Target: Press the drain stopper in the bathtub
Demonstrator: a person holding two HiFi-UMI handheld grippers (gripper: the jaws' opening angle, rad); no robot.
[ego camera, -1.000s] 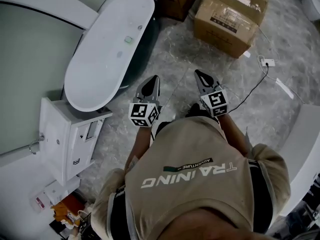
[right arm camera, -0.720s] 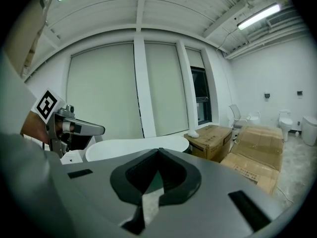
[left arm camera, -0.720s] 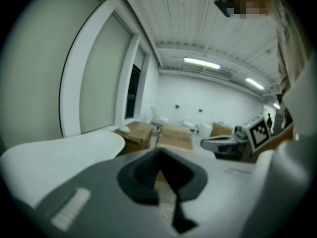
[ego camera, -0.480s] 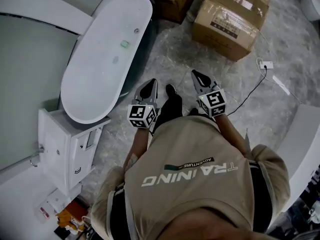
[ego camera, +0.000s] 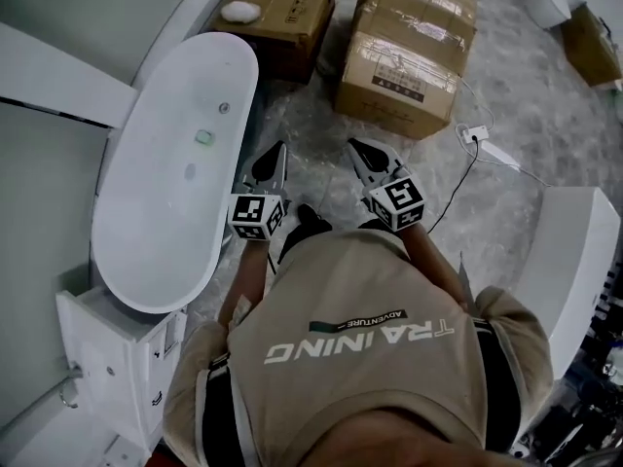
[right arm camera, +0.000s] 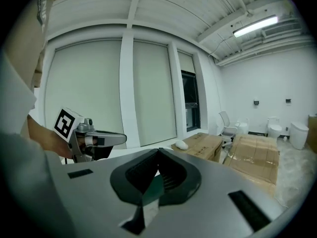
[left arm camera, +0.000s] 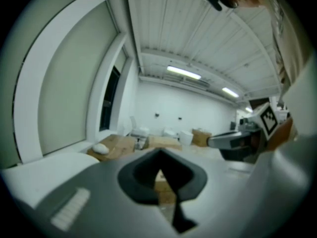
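Bathtub (ego camera: 146, 222) stands on marbled floor (ego camera: 506, 202) near boxes (ego camera: 409, 37).

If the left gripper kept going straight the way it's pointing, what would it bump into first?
Probably the brown cardboard box past the bathtub's far end; the left gripper aims there, though depth is unclear.

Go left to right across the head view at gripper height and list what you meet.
White bathtub → left gripper → right gripper → power strip on its black cable → white fixture at the right edge.
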